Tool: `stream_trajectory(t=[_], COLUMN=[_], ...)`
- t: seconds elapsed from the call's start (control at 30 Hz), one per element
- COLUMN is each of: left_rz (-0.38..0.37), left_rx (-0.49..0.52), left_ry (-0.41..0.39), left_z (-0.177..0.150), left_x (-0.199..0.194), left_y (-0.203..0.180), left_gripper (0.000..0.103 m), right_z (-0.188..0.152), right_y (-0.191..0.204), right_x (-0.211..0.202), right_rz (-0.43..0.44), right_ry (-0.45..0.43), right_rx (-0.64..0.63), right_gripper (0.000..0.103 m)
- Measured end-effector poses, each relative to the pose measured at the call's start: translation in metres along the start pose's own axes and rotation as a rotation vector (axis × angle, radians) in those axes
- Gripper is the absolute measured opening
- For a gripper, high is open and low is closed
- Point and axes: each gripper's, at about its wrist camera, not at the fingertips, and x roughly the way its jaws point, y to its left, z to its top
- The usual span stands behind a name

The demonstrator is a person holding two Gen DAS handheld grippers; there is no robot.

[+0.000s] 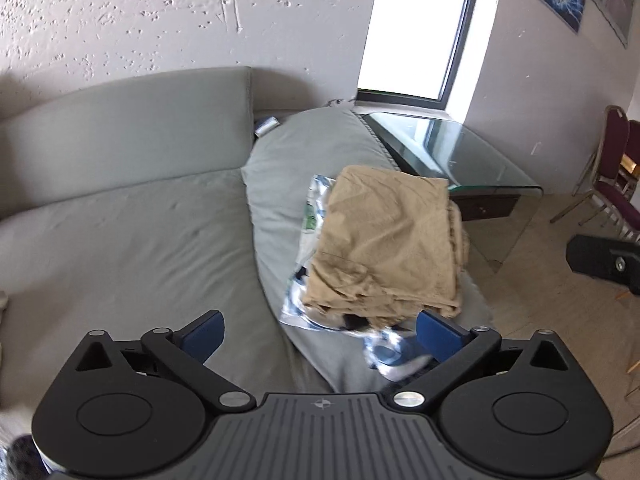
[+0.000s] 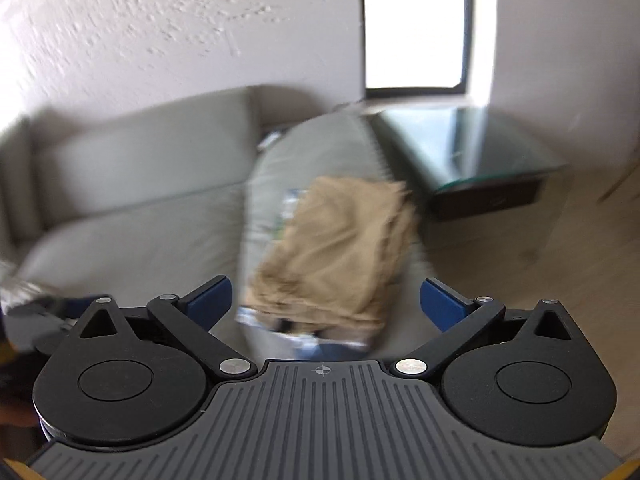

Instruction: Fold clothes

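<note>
Left gripper (image 1: 320,334) spread wide, blue pads (image 1: 202,334) apart, holding nothing. Right gripper (image 2: 325,304) likewise splayed and empty, its view blurred. Just ahead of both, a folded tan garment (image 1: 390,240) lying on a blue-and-white patterned cloth (image 1: 310,216), both atop a grey cushion (image 1: 280,168) of the sofa (image 1: 120,128). Beyond and right of the pile, a glass side table (image 1: 460,152) under the window (image 1: 412,28).

Daylight came from the window (image 1: 416,28), which was blown out to plain white. The room was evenly lit with soft shadows. The left wrist view was mostly sharp; the right wrist view was smeared, probably by motion. Both bent straight lines near the edges, and the glass table (image 1: 460,152) showed glare.
</note>
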Motion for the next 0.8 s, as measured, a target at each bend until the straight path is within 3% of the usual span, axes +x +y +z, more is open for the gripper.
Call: stream_trajectory(t=[0.17, 0.8], left_rz=[-0.042, 0.008], left_rx=[0.007, -0.006], left_ry=[0.046, 0.067], left_z=[-0.015, -0.024], left_x=[-0.001, 0.005], left_y=[-0.011, -0.014], left_gripper=[0.102, 0.102], right_z=[-0.002, -0.018], right_y=[-0.005, -0.010], right_x=[-0.010, 0.011], right_rz=[-0.048, -0.011], right_ry=[0.042, 0.132], right_rx=[0.012, 0.022], right_gripper=[0.103, 0.103])
